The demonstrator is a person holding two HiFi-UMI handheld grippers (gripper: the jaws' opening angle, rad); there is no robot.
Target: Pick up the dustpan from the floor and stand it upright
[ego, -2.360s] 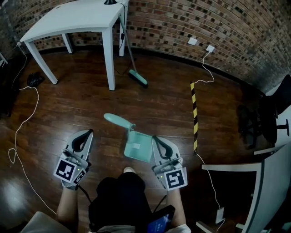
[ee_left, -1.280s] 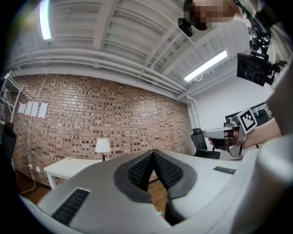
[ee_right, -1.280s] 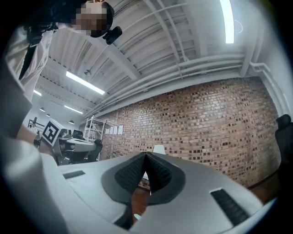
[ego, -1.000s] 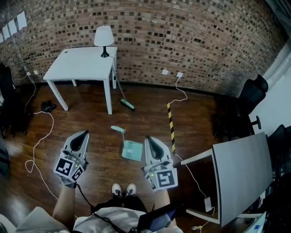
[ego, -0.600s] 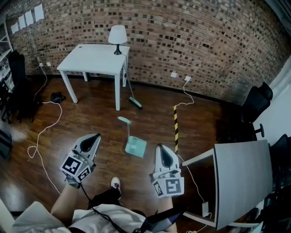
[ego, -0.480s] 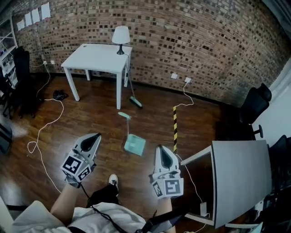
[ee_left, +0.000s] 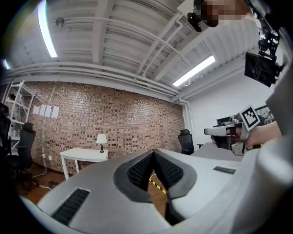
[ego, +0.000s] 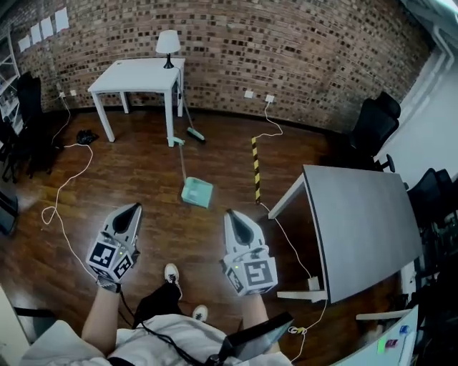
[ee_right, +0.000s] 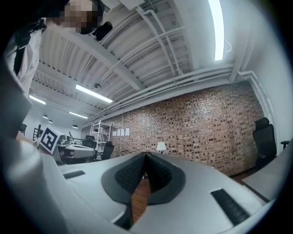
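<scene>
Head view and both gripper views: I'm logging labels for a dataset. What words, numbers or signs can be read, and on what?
No words or numbers can be read in any view.
Papers: too small to read.
Left gripper and right gripper: the cubes carry square black-and-white code patterns, no letters.
Tape: black and yellow warning stripes, no words.

one dustpan, one broom, one lamp and two tables, a white table and a grey table.
</scene>
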